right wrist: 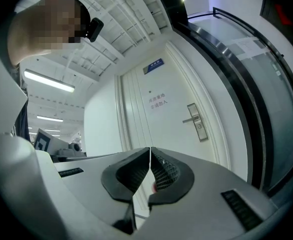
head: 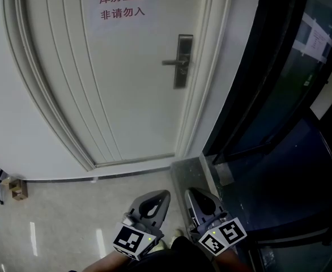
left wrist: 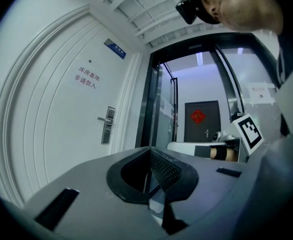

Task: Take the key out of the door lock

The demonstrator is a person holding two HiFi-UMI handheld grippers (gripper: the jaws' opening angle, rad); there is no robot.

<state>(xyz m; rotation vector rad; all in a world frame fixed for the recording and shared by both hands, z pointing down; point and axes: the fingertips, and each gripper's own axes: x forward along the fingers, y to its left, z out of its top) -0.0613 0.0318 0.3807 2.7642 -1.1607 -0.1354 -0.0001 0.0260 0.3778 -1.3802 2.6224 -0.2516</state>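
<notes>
L gripper [left wrist: 150, 153]: jaws shut tip to tip, nothing btwn. White door [left wrist: 46, 129] at left, closed. Lock plate [left wrist: 106, 126] near its rt edge, w/ lever handle pointing left. Key: too small to tell. Red lettering [left wrist: 85, 77] above lock, blue plaque [left wrist: 115, 48] over frame. Dark-framed glass panels [left wrist: 159, 109] rt of door. Beyond them, dark door [left wrist: 202, 129] w/ red ornament [left wrist: 198, 116]. Marker cube [left wrist: 249, 130] far rt. Person's head [left wrist: 241, 6] at top.

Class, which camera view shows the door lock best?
The head view: the door lock appears largest and sharpest there, nearly head-on. The left gripper view and the right gripper view both show it smaller, off to one side and skewed by the wide lens.
</notes>
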